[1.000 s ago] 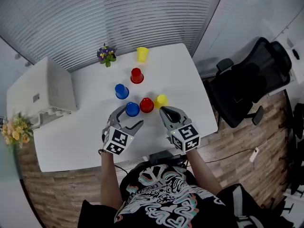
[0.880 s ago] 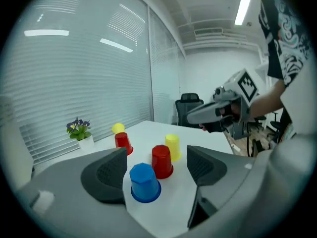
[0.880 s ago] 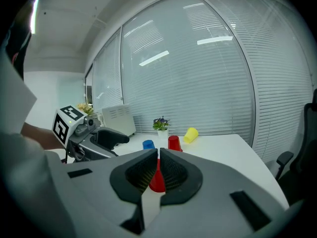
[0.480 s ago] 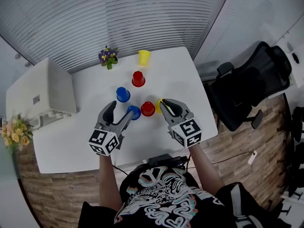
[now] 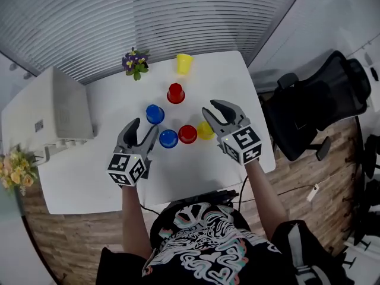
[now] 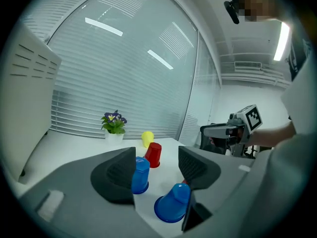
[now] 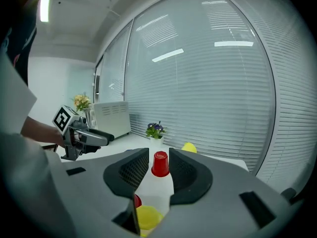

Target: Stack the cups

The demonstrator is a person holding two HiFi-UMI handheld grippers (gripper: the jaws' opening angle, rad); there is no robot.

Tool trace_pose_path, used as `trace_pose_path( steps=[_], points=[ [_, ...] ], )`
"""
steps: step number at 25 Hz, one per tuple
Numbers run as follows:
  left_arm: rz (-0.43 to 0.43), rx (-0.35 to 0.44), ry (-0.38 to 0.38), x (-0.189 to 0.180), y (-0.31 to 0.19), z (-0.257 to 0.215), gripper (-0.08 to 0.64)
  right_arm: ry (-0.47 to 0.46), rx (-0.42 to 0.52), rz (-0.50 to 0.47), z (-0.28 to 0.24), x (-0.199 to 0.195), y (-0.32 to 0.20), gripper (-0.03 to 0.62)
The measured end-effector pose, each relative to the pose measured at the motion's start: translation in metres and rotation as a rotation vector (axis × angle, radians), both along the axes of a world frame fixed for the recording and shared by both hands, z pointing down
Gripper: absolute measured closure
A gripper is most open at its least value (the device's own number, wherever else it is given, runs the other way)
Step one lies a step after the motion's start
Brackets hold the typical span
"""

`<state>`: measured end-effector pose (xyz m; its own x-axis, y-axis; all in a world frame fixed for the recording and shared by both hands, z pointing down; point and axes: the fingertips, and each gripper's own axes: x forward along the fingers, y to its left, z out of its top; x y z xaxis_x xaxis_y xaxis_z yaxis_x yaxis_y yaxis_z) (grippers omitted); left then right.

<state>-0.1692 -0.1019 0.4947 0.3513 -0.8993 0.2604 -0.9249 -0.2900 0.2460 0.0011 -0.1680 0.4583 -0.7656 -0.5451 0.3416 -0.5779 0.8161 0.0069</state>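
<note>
Six upturned cups stand on the white table [image 5: 113,177]. At the front is a row of blue cup [image 5: 168,138], red cup [image 5: 187,133] and yellow cup [image 5: 206,130]. Behind are another blue cup [image 5: 155,113], a red cup [image 5: 175,92] and a yellow cup [image 5: 184,63]. My left gripper [image 5: 142,134] hovers just left of the front blue cup [image 6: 172,203]; its jaws have just been closing and hold nothing. My right gripper [image 5: 217,113] hangs right of the front yellow cup [image 7: 147,218]; its jaws have just been opening, with nothing between them.
A small potted plant [image 5: 135,62] stands at the table's far edge. A white box-like unit [image 5: 56,117] sits at the table's left end. A black office chair [image 5: 314,105] stands to the right of the table.
The left gripper has shifted left off the front blue cup and rolled upright. The right gripper has moved farther and to the right, past the front yellow cup, and its jaws have parted.
</note>
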Motion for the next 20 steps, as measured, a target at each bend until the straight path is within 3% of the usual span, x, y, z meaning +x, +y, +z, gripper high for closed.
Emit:
trace_pose_path(
  steps=[2, 7, 12, 20],
  points=[
    [-0.028, 0.008, 0.027, -0.007, -0.008, 0.0, 0.334, 0.017, -0.014, -0.024, 0.005, -0.005, -0.011, 0.454],
    [-0.061, -0.019, 0.047, -0.024, -0.021, 0.008, 0.314, 0.055, -0.057, -0.089, 0.02, -0.021, -0.031, 0.413],
    [-0.087, -0.059, 0.003, -0.04, -0.03, 0.026, 0.311, 0.089, -0.071, -0.148, 0.032, -0.037, -0.053, 0.402],
    [-0.006, -0.126, -0.056, -0.04, -0.039, 0.051, 0.258, 0.143, -0.09, -0.256, 0.057, -0.069, -0.076, 0.381]
  ],
)
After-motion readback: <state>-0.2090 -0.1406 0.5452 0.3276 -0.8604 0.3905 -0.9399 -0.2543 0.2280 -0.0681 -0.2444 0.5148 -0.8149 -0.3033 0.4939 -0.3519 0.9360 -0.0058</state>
